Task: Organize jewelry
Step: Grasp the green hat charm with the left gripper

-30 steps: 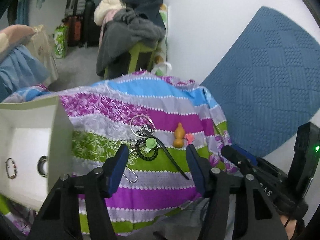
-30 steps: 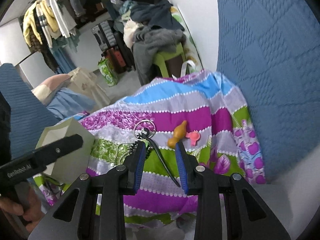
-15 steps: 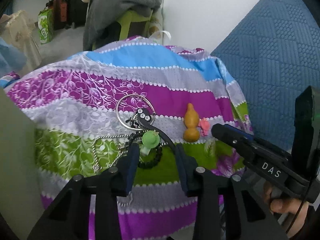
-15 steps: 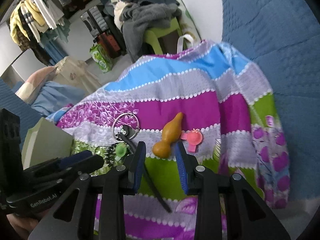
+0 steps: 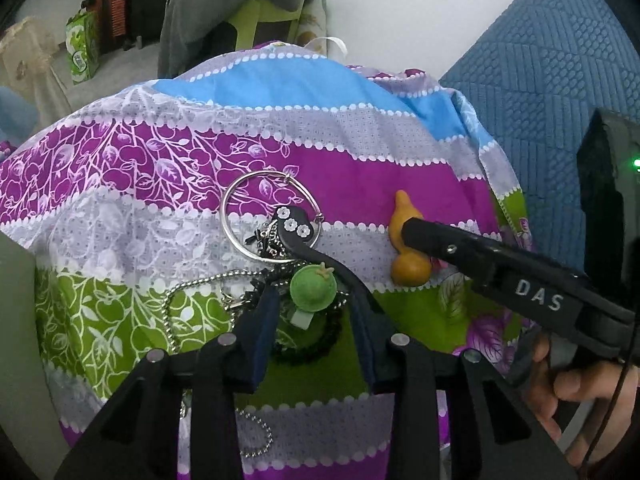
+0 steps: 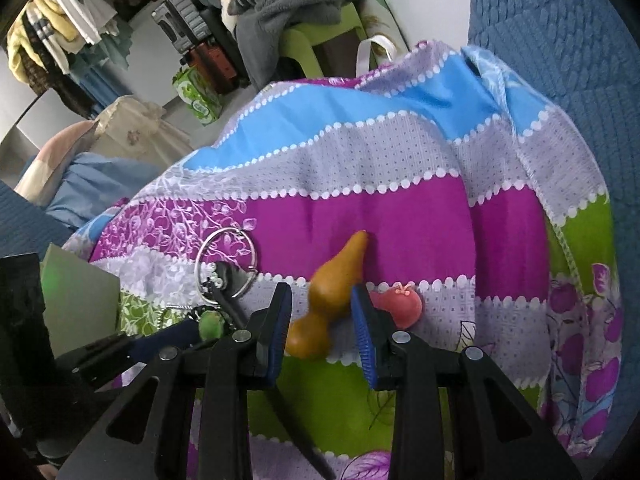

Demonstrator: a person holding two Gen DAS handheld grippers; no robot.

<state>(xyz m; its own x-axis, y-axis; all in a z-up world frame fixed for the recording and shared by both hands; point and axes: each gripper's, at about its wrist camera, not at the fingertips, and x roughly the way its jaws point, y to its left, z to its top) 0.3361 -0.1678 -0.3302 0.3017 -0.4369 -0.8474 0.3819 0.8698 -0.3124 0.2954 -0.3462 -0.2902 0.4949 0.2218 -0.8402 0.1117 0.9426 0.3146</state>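
A pile of jewelry lies on a striped purple, green and blue cloth (image 5: pixel 360 128). My left gripper (image 5: pixel 312 312) is open, its fingers on either side of a green round clip (image 5: pixel 312 290) that lies on a black bead bracelet (image 5: pixel 316 350). A silver bangle (image 5: pixel 270 214), a black hair clip with white flowers (image 5: pixel 294 226) and a ball chain (image 5: pixel 172 312) lie around it. My right gripper (image 6: pixel 320 308) is open around an orange gourd charm (image 6: pixel 332 292). A red round clip (image 6: pixel 398 306) lies just right of it.
A pale box edge (image 6: pixel 80 296) stands at the left. A blue quilted cushion (image 6: pixel 560 40) rises at the right. Behind the cloth are a green chair piled with clothes (image 6: pixel 288 4), bags and luggage on the floor.
Both grippers have moved forward and down toward the cloth. The left one now straddles the green clip; the right one now straddles the orange gourd.
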